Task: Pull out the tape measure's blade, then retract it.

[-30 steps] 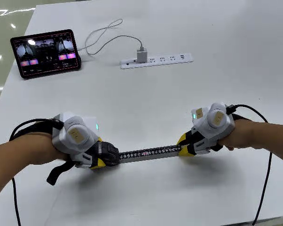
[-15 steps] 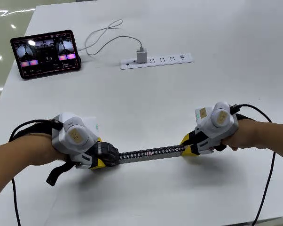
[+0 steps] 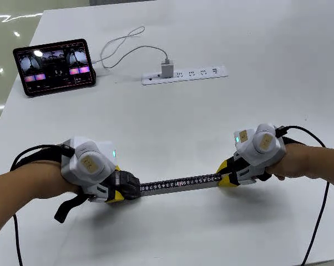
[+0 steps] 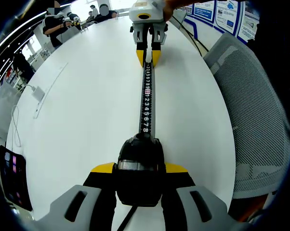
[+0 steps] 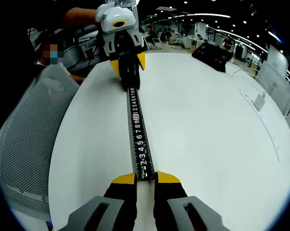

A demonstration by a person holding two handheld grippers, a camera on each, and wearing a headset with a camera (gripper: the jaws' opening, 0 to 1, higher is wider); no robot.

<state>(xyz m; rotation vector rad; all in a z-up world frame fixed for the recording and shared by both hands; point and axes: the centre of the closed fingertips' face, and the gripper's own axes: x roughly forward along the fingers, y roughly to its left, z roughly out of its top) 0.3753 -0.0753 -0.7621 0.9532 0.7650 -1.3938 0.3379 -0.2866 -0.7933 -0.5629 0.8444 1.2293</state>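
My left gripper is clamped on the black tape measure case, low at the near side of the white table. My right gripper is closed on the end of the blade, which runs straight between the two grippers. On the blade I read the black numbers 2 to 9 and then one mark in red; at the far side are a tablet with a lit screen and a white power strip with a charger plugged in.

The left gripper clamps the tape measure case; blade (numbers up) reaches right gripper.
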